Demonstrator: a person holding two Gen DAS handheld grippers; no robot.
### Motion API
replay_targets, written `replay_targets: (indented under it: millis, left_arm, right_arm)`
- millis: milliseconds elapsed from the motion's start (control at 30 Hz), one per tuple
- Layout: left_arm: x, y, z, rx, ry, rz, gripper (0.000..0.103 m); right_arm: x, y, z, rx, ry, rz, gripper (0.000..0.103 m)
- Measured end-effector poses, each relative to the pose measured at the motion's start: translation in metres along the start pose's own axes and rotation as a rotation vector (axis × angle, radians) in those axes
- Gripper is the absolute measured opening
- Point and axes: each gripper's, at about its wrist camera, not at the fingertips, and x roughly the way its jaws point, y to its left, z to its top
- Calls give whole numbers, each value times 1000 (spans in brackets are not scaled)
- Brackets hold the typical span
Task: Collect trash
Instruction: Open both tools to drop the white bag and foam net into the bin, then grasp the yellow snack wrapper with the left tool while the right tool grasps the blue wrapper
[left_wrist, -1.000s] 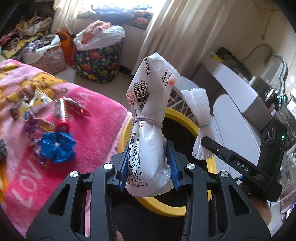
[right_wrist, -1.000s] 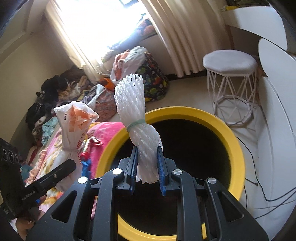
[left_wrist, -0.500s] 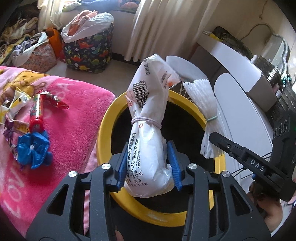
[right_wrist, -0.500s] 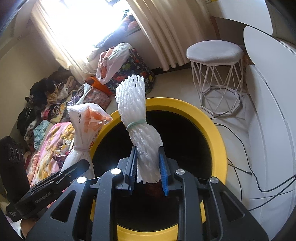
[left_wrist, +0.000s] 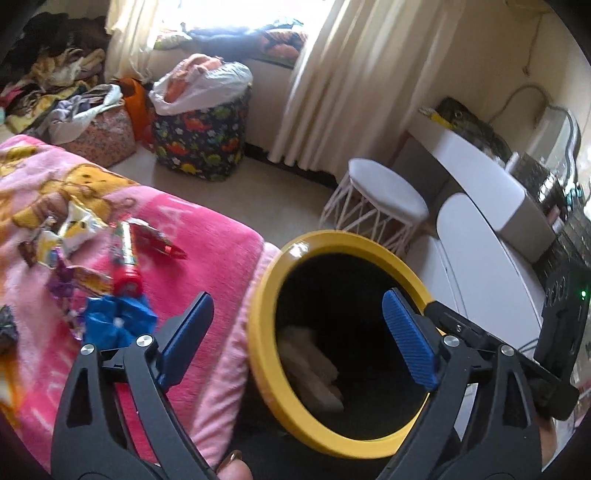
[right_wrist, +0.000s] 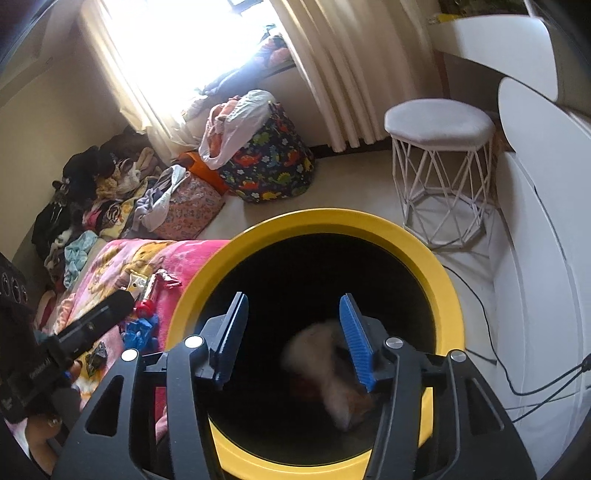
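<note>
A black bin with a yellow rim (left_wrist: 266, 354) (right_wrist: 439, 273) stands against the pink blanket's edge. My left gripper (left_wrist: 295, 332) is open and empty, above the bin's left rim. My right gripper (right_wrist: 295, 332) is open and empty over the bin's mouth. A pale bundle of trash (left_wrist: 314, 365) lies inside the bin; in the right wrist view it shows as a blurred pale shape (right_wrist: 325, 369). Loose trash lies on the blanket: a blue crumpled wrapper (left_wrist: 118, 321), a red tube (left_wrist: 127, 258) and snack wrappers (left_wrist: 70, 229).
The pink blanket (left_wrist: 207, 243) covers the bed on the left. A white wire stool (left_wrist: 380, 199) (right_wrist: 439, 162) stands beyond the bin, white furniture (left_wrist: 487, 258) to its right. A dinosaur-print bag (left_wrist: 199, 140) and piles of clothes (right_wrist: 92, 192) sit by the window. Cables (right_wrist: 517, 369) run on the floor.
Both grippers have opened. The white plastic bag left my left gripper and the foam net left my right gripper; both dropped into the bin. The left gripper swung toward the blanket.
</note>
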Motion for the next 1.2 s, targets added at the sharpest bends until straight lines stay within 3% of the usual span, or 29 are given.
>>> replay_targets:
  millis: [600,900,1200]
  left_arm:
    - [-63,72,10,-99,-170,145,90]
    - [-84,120,8,-175,-196,212,90]
    - [-96,165,5,-253,-201,267,90]
  right_arm:
    - [0,89,3,-190,-44,149,61]
    - [19,136,-12,-265,18,237,63]
    - [47,173,-27,-334,96,266,63]
